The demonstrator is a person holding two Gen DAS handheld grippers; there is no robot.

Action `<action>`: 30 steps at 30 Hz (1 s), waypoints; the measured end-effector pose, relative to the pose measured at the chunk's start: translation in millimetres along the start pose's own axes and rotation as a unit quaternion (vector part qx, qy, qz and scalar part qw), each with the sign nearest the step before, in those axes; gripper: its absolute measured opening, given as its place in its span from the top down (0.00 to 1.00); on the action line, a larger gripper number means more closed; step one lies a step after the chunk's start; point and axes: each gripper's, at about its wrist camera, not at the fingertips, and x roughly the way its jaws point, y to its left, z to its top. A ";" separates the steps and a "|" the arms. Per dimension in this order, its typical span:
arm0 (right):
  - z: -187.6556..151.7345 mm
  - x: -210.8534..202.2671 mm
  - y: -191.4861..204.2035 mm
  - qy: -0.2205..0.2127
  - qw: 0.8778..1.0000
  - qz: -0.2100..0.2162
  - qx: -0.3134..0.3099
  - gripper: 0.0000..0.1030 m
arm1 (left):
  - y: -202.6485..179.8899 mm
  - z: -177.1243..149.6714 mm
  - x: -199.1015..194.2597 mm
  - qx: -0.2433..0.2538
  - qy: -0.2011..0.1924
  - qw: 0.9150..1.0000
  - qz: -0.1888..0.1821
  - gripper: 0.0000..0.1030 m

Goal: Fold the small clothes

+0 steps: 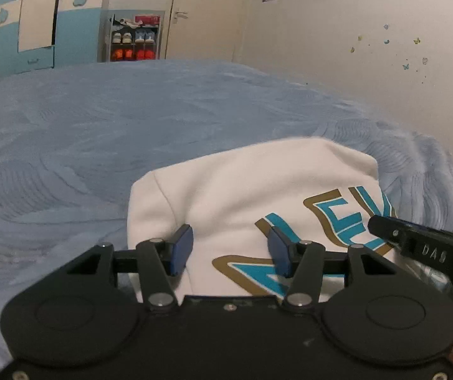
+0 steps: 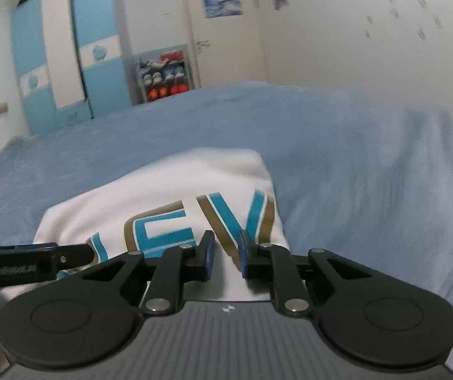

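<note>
white sweatshirt [image 1: 242, 183], teal-and-gold lettering, folded, lying on the blue bedspread [image 1: 99, 120], lower centre of both frames. left gripper [image 1: 230, 250] hovering over it, jaws wide apart. right gripper [image 2: 226, 253] hovering, jaws narrowly apart, gripping nothing.

A big bed [image 1: 131, 120] with a soft blue blanket [image 2: 353, 164] holds one white top [image 1: 242, 183], low in the middle.

white sweatshirt [image 1: 258, 183], teal-gold lettering, blue bedspread [image 1: 131, 120]
</note>
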 end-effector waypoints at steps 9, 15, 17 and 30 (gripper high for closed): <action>31.2 -102.3 -8.6 0.011 0.999 0.009 0.032 0.79 | -29.5 -9.6 -75.8 0.003 0.021 1.000 -0.010 0.45; -10.0 -59.1 1.2 0.094 0.995 -0.037 -0.013 0.78 | -34.3 -28.7 -52.3 0.037 0.070 0.997 0.025 0.34; 11.1 -68.1 8.9 0.109 0.993 -0.031 -0.035 0.73 | -34.5 -13.8 -66.0 0.024 0.096 0.995 0.021 0.35; 65.7 -182.2 55.0 0.202 0.974 -0.057 -0.087 0.24 | -66.1 30.7 -202.4 0.062 0.185 0.980 0.037 0.35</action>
